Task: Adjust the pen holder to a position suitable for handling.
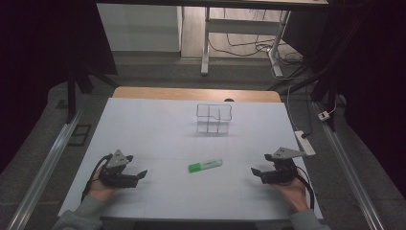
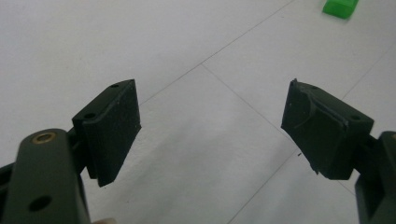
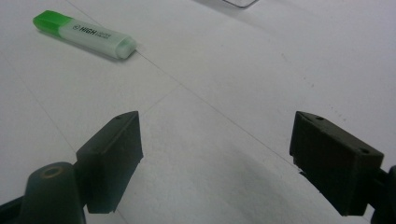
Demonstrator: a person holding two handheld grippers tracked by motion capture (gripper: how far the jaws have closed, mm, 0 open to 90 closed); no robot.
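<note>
A green-capped highlighter point(image 1: 205, 166) lies flat near the middle of the white table point(image 1: 158, 129), cap end to the left. Behind it stands a clear plastic organiser point(image 1: 214, 117) with several compartments. My left gripper point(image 1: 139, 175) rests at the front left in a hand, open, nothing between its jaws; its own view catches the green cap point(image 2: 341, 7) at the top right. My right gripper point(image 1: 255, 173) rests at the front right, open and empty too. In the right gripper view the highlighter point(image 3: 86, 33) lies at the upper left, well ahead of the jaws.
A white power strip point(image 1: 305, 142) lies on the table's right edge with a cable running back. A wooden strip point(image 1: 196, 94) edges the far side. Beyond stand desk legs point(image 1: 206, 52) and floor cables; metal rails point(image 1: 43, 167) flank the table.
</note>
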